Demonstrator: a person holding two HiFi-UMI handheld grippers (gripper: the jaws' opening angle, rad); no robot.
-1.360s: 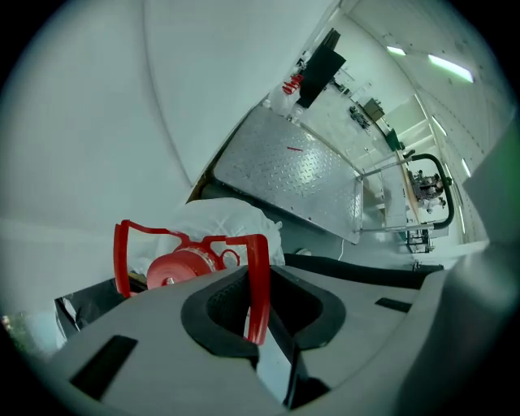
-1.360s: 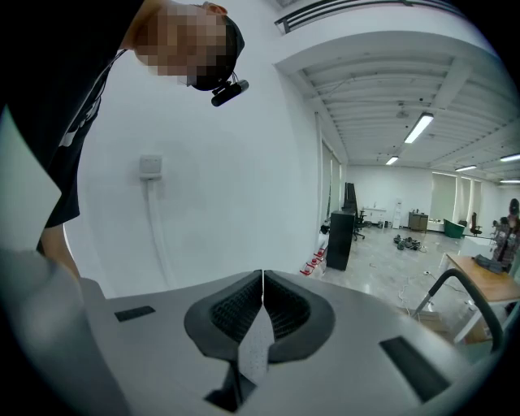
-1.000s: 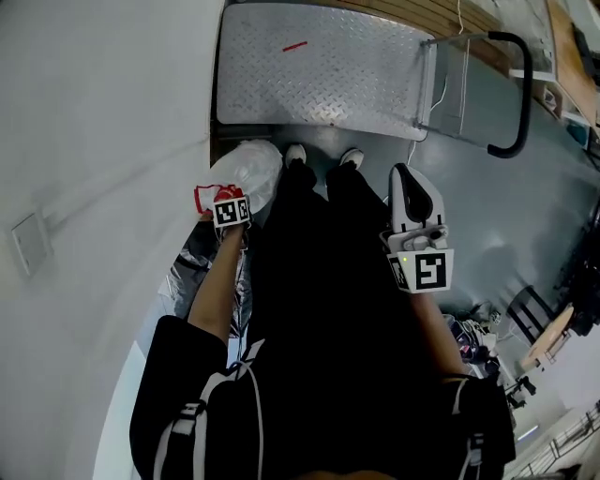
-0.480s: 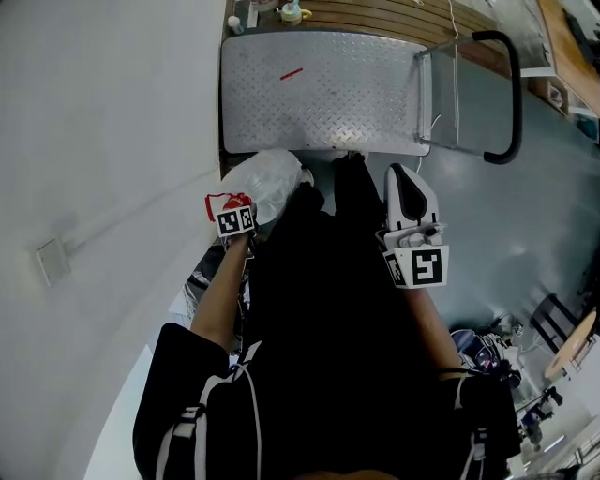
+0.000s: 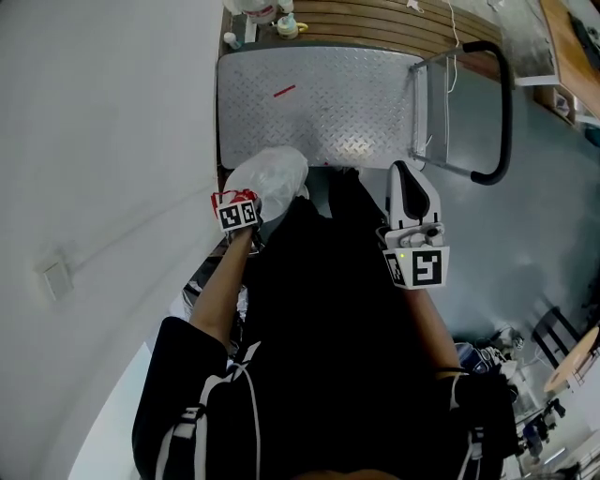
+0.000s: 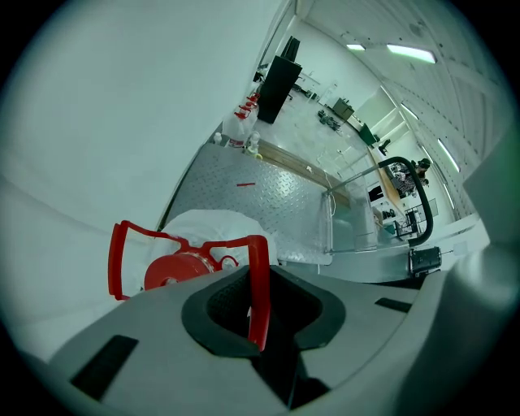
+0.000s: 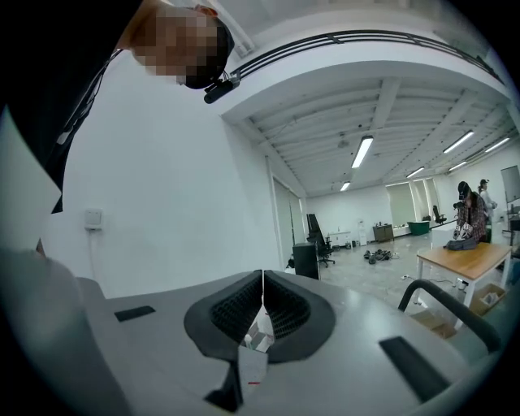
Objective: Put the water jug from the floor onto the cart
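Observation:
The water jug (image 5: 274, 176) is a clear jug wrapped in white plastic, with a red cap (image 6: 172, 270) and a red carry handle (image 6: 258, 280). My left gripper (image 5: 234, 200) points steeply down and is shut on that handle, so the jug hangs off the floor at the near edge of the cart. The cart's steel chequer-plate deck (image 5: 319, 94) lies just ahead, with its black push handle (image 5: 502, 103) on the right. My right gripper (image 5: 410, 183) is shut and holds nothing. It points out level beside the person's legs.
A white wall (image 5: 103, 141) runs close along the left of the cart and jug, with a socket plate (image 5: 56, 278) on it. Bottles (image 5: 267, 11) and wooden slats (image 5: 384, 17) lie beyond the cart's far end. Clutter (image 5: 487, 352) sits on the grey floor at lower right.
The person has stepped toward the cart. The left gripper has carried the jug forward and a little up, to the deck's near edge. The right gripper moved forward alongside, still shut.

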